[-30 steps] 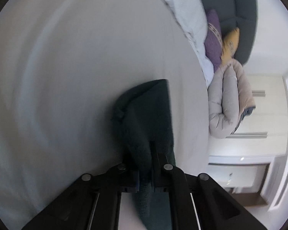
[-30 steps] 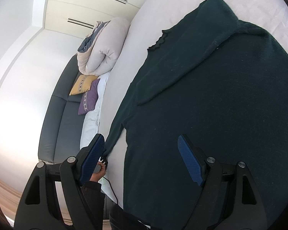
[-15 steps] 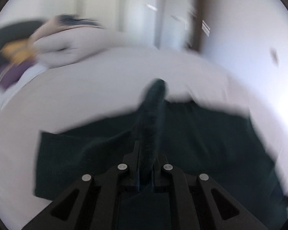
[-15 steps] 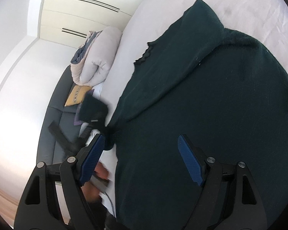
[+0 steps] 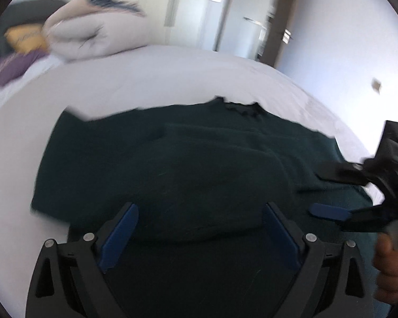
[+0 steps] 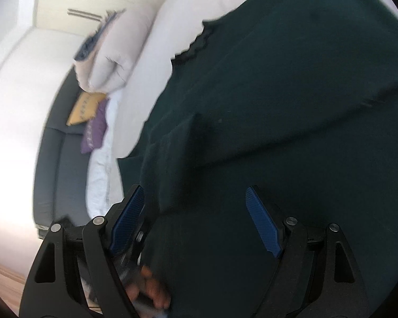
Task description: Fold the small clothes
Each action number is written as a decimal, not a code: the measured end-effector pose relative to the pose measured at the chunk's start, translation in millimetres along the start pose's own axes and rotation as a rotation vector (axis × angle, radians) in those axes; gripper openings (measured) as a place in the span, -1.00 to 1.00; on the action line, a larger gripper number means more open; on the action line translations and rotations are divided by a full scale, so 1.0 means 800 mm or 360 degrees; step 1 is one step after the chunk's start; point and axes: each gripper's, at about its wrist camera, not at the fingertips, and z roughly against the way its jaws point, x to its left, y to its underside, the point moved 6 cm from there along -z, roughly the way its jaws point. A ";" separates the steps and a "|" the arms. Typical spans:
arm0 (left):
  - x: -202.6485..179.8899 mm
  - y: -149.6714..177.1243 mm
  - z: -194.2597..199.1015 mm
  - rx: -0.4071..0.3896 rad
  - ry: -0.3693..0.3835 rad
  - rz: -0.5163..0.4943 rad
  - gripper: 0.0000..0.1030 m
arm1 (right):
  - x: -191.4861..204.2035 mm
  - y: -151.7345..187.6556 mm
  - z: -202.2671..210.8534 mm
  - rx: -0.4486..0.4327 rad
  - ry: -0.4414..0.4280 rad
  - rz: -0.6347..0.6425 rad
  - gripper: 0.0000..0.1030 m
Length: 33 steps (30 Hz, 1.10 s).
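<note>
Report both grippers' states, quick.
Left gripper: open, holding nothing, over the dark green sweater.
Right gripper: open, holding nothing.

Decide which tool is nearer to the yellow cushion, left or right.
Left. The left tool hangs open over the green sweater, yellow cushion far to its left; the right tool sits further right, at the sweater's other side.

Left black gripper with blue pads [image 5: 199,234] gapes wide, empty; right black blue-padded gripper [image 6: 195,220] likewise, seen at three o'clock.
</note>
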 end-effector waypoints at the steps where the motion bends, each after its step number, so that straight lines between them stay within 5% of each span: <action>1: 0.008 0.004 0.000 -0.0002 0.0010 0.0039 0.87 | 0.006 -0.002 -0.008 0.0017 -0.0003 0.0008 0.53; 4: 0.024 0.025 -0.008 0.0064 0.0059 0.0145 0.86 | 0.023 -0.008 -0.049 0.0141 0.0013 0.0008 0.53; 9: 0.031 0.028 -0.009 0.0028 0.0096 0.0195 0.86 | 0.035 -0.019 -0.075 0.0146 0.0222 0.0087 0.46; 11: 0.029 0.029 -0.009 0.0022 0.0086 0.0189 0.86 | 0.040 -0.019 -0.080 0.0165 0.0240 0.0137 -0.44; 14: 0.031 0.031 -0.006 0.0016 0.0102 0.0202 0.86 | 0.042 -0.016 -0.084 0.0189 0.0357 0.0262 -0.80; 21: 0.030 0.032 -0.005 0.0021 0.0099 0.0197 0.86 | 0.051 -0.051 -0.019 0.0012 0.0557 0.0489 -0.83; 27: 0.029 0.034 -0.004 0.0011 0.0084 0.0188 0.81 | 0.017 -0.110 0.053 -0.0108 0.0688 0.0421 -0.83; 33: 0.054 0.033 0.010 -0.0050 0.0161 0.0375 0.47 | -0.033 -0.150 0.067 -0.0133 0.0832 0.0354 -0.83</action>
